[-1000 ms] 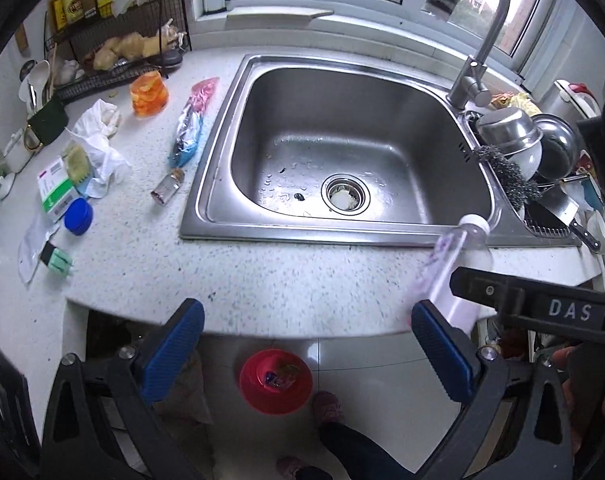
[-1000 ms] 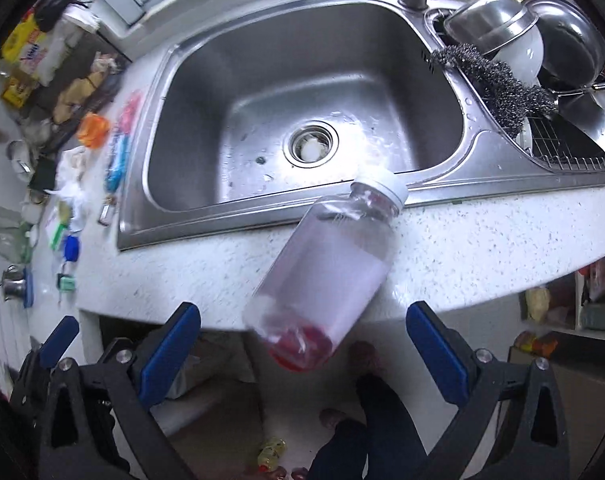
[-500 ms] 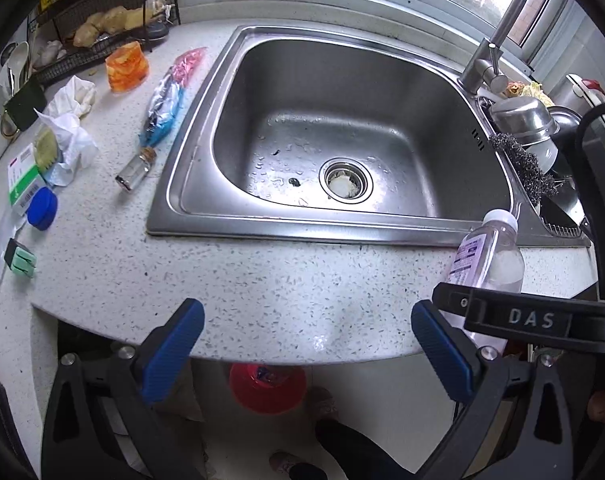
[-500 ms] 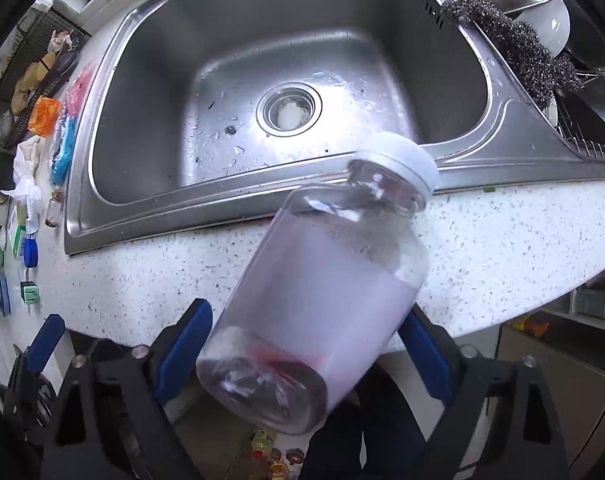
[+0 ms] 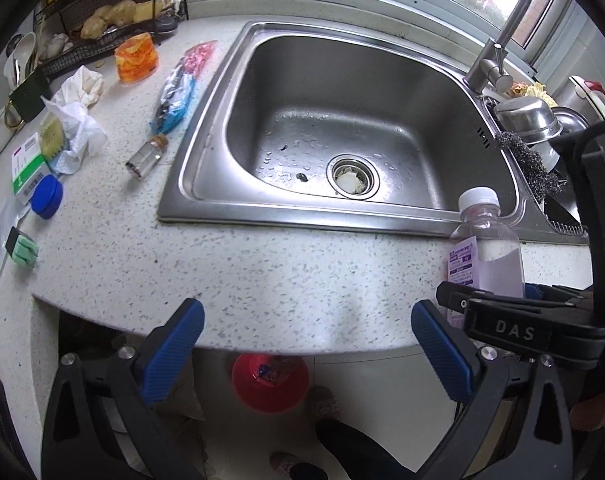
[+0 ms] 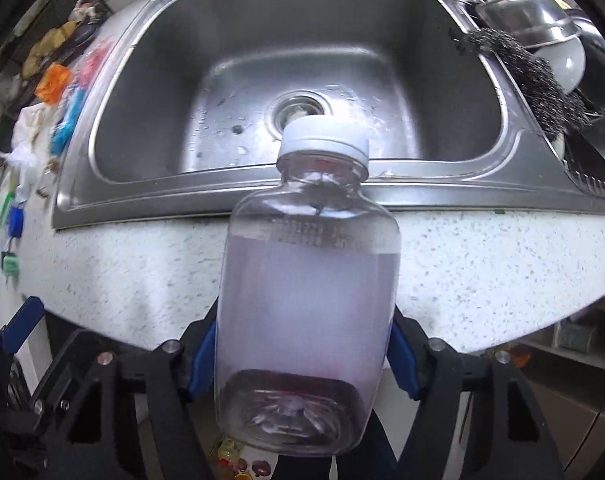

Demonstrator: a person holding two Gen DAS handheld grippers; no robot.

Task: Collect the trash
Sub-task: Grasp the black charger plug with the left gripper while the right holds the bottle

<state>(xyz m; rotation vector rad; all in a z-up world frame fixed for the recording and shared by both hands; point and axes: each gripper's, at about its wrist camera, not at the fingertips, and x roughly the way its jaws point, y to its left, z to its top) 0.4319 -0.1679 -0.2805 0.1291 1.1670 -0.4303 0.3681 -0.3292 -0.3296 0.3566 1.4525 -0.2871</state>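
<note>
The right hand-held gripper [image 6: 302,354] gripped a clear bottle [image 6: 308,280] with a white cap between its blue pads, the cap pointing ahead toward the sink [image 6: 150,188], above the tabletop [image 6: 482,272] edge. The left hand-held gripper [image 5: 308,344] hung spread apart and empty, a red bin [image 5: 270,376] below it.

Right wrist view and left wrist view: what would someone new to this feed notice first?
The clear plastic bottle with a white cap fills the right wrist view, clamped between the right gripper jaws in front of the counter edge. Behind it lies the steel sink, wet, with scraps in its drain. On the counter left of the sink sit scattered litter: a crumpled tissue, a blue and pink wrapper and a small glass vial; the left gripper hangs open.
</note>
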